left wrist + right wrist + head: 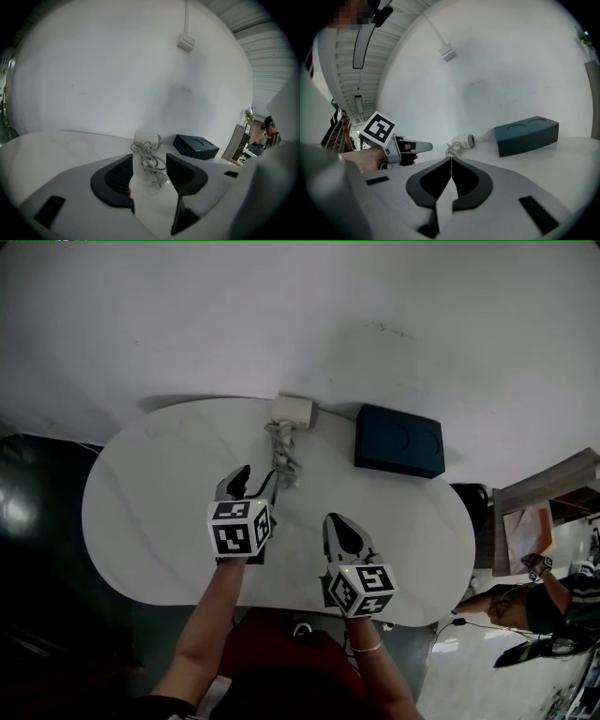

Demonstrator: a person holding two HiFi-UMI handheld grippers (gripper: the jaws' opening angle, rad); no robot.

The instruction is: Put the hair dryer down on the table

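The white hair dryer (292, 410) lies on the white oval table (141, 502) at its far edge, against the wall. Its coiled cord (281, 460) trails toward me. My left gripper (246, 486) hovers just short of the cord's near end, jaws open and with nothing between them. In the left gripper view the hair dryer (146, 138) and cord (150, 161) show beyond the open left gripper (149, 164). My right gripper (342, 532) is shut and empty, nearer the front edge. The right gripper view shows the right gripper (451, 159) closed, the hair dryer (464, 140) far ahead.
A dark blue box (398, 441) sits on the table right of the hair dryer, against the wall. Another person (534, 596) stands beyond the table's right end. Dark floor lies to the left.
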